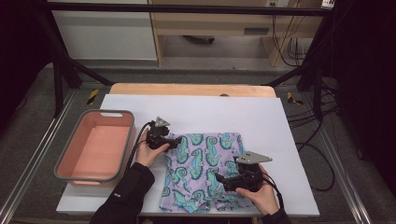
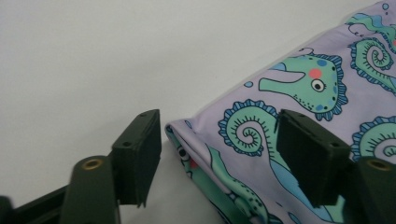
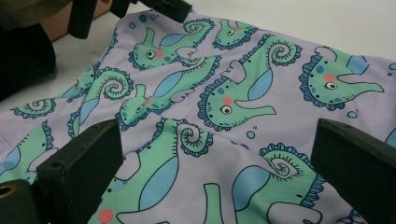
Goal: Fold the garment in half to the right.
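Lilac seahorse-print shorts (image 1: 204,170) flat on white tabletop (image 1: 280,121); left tongs (image 2: 219,154) spread astride a corner, right tongs (image 3: 215,177) spread wide above the cloth.

The shorts (image 1: 203,170) lie on the table (image 1: 289,140), apparently well right of the basket (image 1: 95,144).

one seahorse-print shorts (image 1: 203,170), one pink basket (image 1: 95,177), two grippers (image 1: 161,140).
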